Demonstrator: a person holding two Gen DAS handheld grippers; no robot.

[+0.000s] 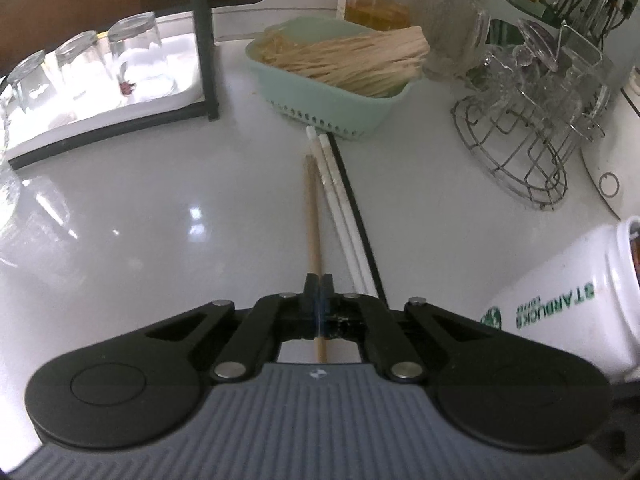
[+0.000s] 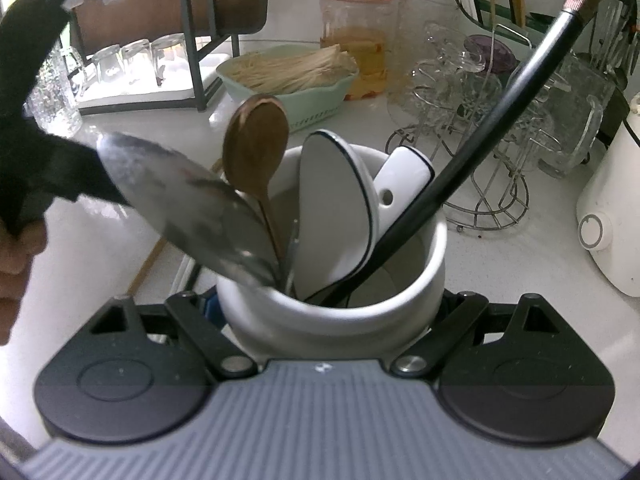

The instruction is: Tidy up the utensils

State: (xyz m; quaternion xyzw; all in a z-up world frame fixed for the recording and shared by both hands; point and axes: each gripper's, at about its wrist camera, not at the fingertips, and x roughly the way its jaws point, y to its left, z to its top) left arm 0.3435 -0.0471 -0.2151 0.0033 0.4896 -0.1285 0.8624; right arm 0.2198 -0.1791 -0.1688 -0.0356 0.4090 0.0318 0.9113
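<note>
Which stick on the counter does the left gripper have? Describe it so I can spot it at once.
Start at the mint-green basket of pale sticks on the white counter. Four chopsticks lie side by side in front of it, running toward the camera. The left gripper is shut on the leftmost, the lone wooden chopstick; beside it lie two white chopsticks and a black chopstick.

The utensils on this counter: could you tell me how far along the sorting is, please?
Done: a metal spoon, a wooden spoon, white ceramic spoons and a black handle already stand in the white mug, which the right gripper clamps. In hand: the left gripper is shut on a wooden chopstick. Left: white chopsticks and a black one lie on the counter.
</note>
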